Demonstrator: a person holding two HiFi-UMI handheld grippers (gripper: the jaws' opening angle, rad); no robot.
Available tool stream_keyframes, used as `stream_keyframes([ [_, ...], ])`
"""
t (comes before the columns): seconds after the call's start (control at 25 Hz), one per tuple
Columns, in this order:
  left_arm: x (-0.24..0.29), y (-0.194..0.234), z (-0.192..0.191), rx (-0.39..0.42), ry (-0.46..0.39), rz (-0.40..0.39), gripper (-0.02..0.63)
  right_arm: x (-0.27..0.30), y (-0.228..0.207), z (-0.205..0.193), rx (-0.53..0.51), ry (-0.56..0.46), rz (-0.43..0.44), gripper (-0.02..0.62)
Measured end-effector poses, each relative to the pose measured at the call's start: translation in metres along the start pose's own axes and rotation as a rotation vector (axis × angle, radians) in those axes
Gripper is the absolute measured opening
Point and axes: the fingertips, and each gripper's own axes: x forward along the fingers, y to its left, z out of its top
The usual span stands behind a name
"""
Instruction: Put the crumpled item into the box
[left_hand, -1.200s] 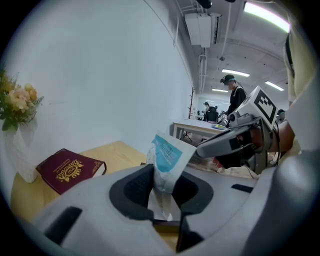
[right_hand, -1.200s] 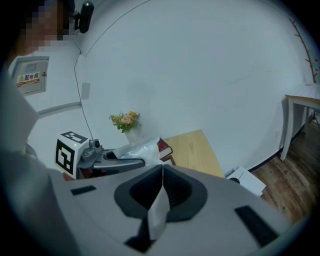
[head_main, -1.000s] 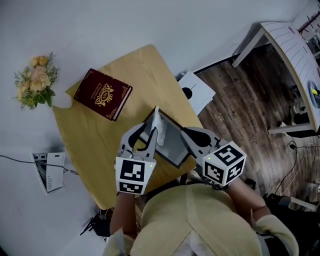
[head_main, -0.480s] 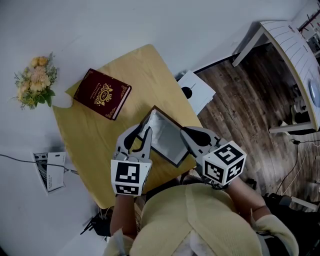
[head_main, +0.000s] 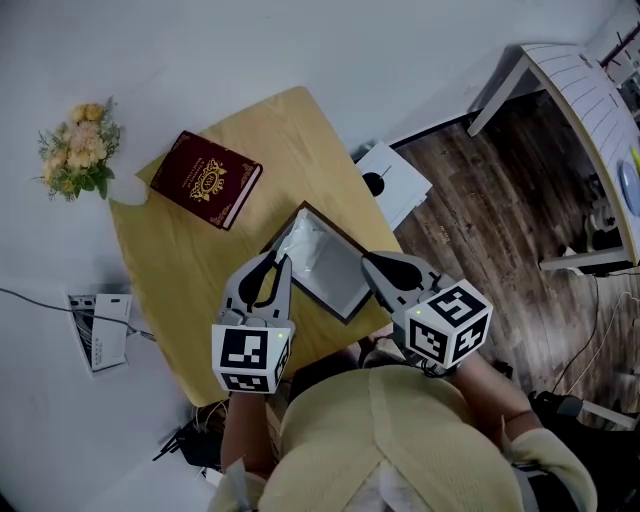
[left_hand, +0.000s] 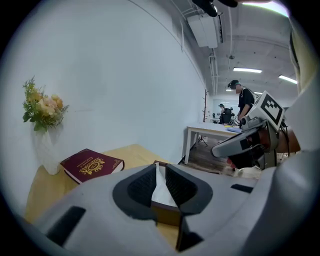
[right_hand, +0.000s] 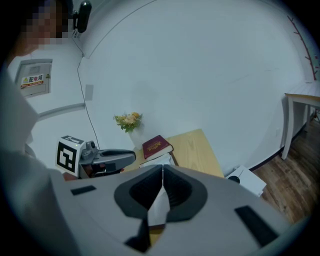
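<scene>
Crumpled item (head_main: 297, 240): we judge it light, soft and springy, best pinched at a raised fold, lying in the box (head_main: 340, 275) at its 10 o'clock corner; left gripper (head_main: 284, 262) and right gripper (head_main: 372, 265) both clenched, empty.

The head view looked steeply down on the table (head_main: 170, 270) from above; both gripper views sat low at the near edge, facing the far wall (left_hand: 125, 75) — all shared the red book (head_main: 205, 180) and box (head_main: 345, 275).

Maroon book (head_main: 205, 180) near flower bouquet (head_main: 76, 160)
</scene>
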Motion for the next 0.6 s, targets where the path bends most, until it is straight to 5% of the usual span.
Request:
stream_keyframes([
  [0.6, -0.038, -0.037, -0.008, -0.074, -0.053, 0.036, 0.031, -0.032, 0.012, -0.013, -0.048, -0.009, 0.043, 0.029],
])
